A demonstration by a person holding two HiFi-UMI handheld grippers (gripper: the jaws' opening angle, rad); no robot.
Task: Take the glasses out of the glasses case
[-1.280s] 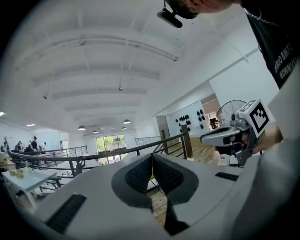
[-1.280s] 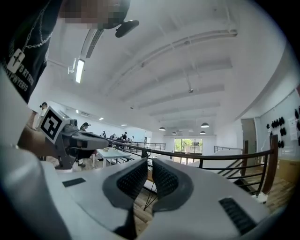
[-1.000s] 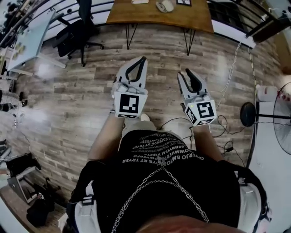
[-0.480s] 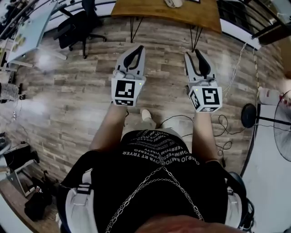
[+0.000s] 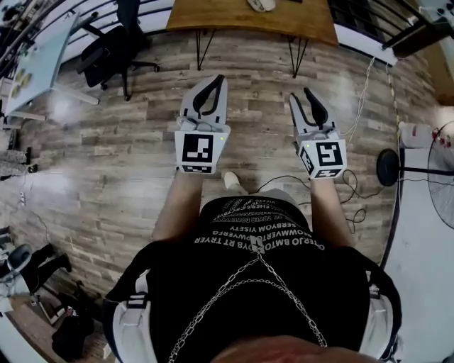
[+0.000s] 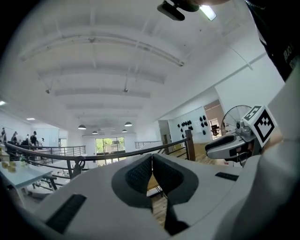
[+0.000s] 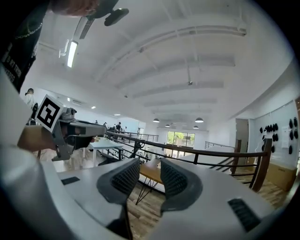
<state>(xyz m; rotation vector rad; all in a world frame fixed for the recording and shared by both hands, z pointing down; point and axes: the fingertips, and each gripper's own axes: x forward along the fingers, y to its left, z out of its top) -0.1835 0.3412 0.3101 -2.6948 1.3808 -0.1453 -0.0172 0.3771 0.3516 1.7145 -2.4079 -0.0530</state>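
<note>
My two grippers are held out level over the wooden floor, well short of a wooden table (image 5: 213, 18) at the top of the head view. A small pale object (image 5: 259, 4) lies on the table at the picture's edge; I cannot tell what it is. No glasses or case can be made out. The left gripper (image 5: 218, 79) (image 6: 152, 161) is shut, its pads touching with nothing between them. The right gripper (image 5: 308, 93) (image 7: 150, 176) stands open and empty; its jaws have just been closing a little from their widest.
A black office chair (image 5: 113, 49) and a glass desk (image 5: 42, 57) stand at the far left. A fan (image 5: 443, 177), its round base (image 5: 388, 168) and loose cables (image 5: 347, 191) are on the right. A railing (image 7: 211, 154) runs behind the table.
Both grippers have moved a little forward toward the table. The right gripper's jaws stand wider apart than a second ago. The left gripper stays shut.
</note>
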